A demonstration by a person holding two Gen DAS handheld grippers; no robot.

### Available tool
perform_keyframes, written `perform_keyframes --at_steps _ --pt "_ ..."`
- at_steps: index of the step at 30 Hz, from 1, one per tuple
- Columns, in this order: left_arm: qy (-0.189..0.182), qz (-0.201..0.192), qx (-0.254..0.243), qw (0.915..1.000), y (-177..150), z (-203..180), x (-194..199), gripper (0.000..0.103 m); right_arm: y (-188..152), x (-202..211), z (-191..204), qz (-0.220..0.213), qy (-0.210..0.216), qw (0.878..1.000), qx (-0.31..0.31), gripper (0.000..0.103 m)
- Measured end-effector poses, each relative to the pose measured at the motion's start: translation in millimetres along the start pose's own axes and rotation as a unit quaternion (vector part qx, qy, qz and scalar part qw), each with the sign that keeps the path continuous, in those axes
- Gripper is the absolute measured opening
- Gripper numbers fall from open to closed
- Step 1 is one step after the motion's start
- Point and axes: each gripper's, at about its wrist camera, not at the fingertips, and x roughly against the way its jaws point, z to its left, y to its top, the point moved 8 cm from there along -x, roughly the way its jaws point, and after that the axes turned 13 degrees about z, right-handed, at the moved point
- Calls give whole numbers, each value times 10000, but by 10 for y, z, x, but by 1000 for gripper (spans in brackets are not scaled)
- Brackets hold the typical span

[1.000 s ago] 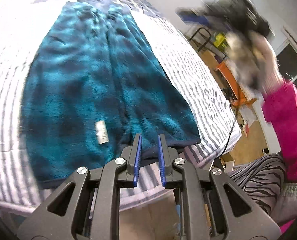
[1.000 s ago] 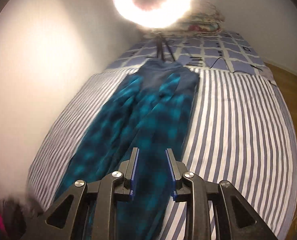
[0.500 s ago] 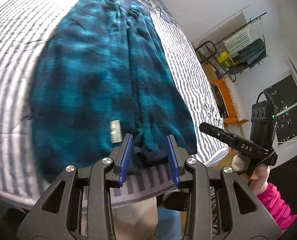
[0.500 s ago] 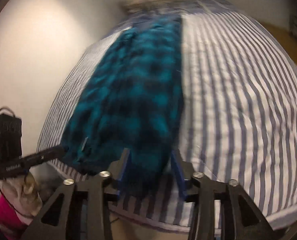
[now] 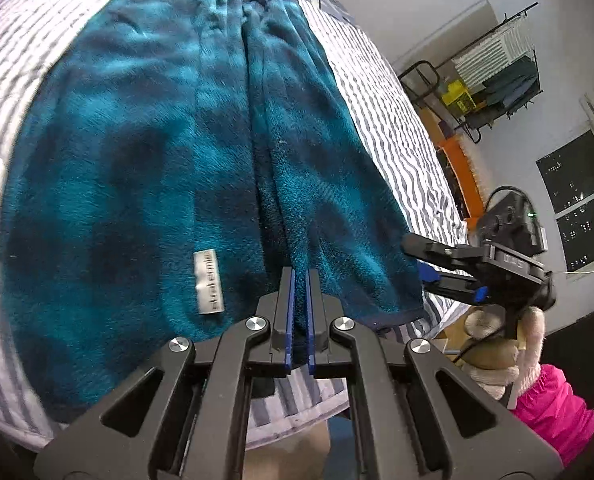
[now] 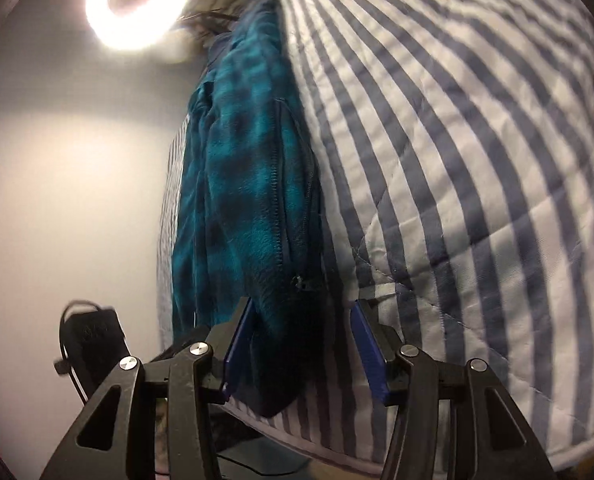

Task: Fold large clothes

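The teal fleece (image 5: 145, 168) lies flat on the striped bed (image 6: 477, 160). The left gripper (image 5: 300, 280) is pinched together on its near hem. The right gripper (image 6: 303, 320) (jaws apart) straddles a corner, not pressing.

The teal plaid garment (image 5: 145, 160) is plush, matt fleece, with a smooth woven label (image 5: 208, 282) sewn on it; beneath the garment, the striped bedcover (image 6: 477, 160) is quilted, slightly crinkled matt cloth
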Motion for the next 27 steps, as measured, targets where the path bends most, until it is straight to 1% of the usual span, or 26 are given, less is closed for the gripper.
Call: perform_keyframes --at_steps 1,2,3,4,5,6,8,9,10,11,12,14,15,16,17,18,19,20,21,22,24,25,26,27 --pt "34 -15 -40 10000 -3 8 20 2 3 -50 0 41 71 10000 -30 51" --pt "48 -11 -60 10000 -8 10 28 2 -15 -75 15 78 97 9999 -17 31" --pt "68 -7 -57 10000 -12 18 34 2 -19 -139 60 183 150 9997 35 22" --pt "96 -5 -59 9999 -20 22 41 1 -29 -200 107 291 139 9994 81 15" --pt "136 -20 -78 9999 -29 14 54 1 -34 -225 168 283 -3 9994 179 11" --pt "204 -41 -110 9997 -36 7 51 1 -53 -202 267 224 -178 9989 361 10" --pt "461 -10 -229 9987 -59 29 -7 1 -124 -63 494 35 -536 9951 835 9" --pt "512 55 -250 9984 -74 47 -67 1 -143 -10 549 -52 -828 9913 1020 9" --pt "494 77 -248 9984 -81 52 -89 2 -160 -1 525 -72 -1227 9863 1104 9" --pt "477 97 -245 9985 -85 53 -108 2 -166 -37 468 -19 -1472 9833 1069 9" --pt "466 118 -256 9985 -90 47 -97 2 -168 -100 391 68 -1582 9824 990 9" --pt "390 114 -328 9986 -113 2 -22 2 -187 -200 265 177 -1579 9835 867 10" --pt "375 124 -358 9986 -115 -8 26 4 -192 -198 250 178 -1542 9840 878 11" --pt "382 136 -385 9984 -130 -5 101 11 -203 -167 268 183 -1462 9849 906 17" --pt "369 87 -396 9985 -148 13 215 26 -199 -127 292 151 -1412 9855 925 23" --pt "384 -33 -385 9985 -157 55 355 35 -199 -66 308 109 -1367 9859 962 28" --pt "413 -128 -366 9984 -154 92 450 51 -206 26 330 23 -1355 9855 1017 37" --pt "452 -272 -304 9981 -149 166 591 58 -216 109 333 -41 -1356 9851 1052 39" --pt "462 -394 -205 9979 -134 268 730 58 -234 187 349 -84 -1306 9850 1123 40" --pt "472 -432 -91 9979 -110 361 809 58 -253 240 360 -73 -1235 9853 1176 41" --pt "494 -449 206 9976 -91 617 918 58 -281 304 371 -22 -1094 9866 1209 44" --pt "494 -443 347 9972 -101 730 941 59 -302 310 362 27 -1033 9870 1234 47" --pt "482 -415 568 9964 -121 901 958 59 -326 312 343 78 -1009 9869 1256 47" --pt "385 -374 825 9951 -145 1059 953 59 -354 283 323 130 -999 9869 1261 47"
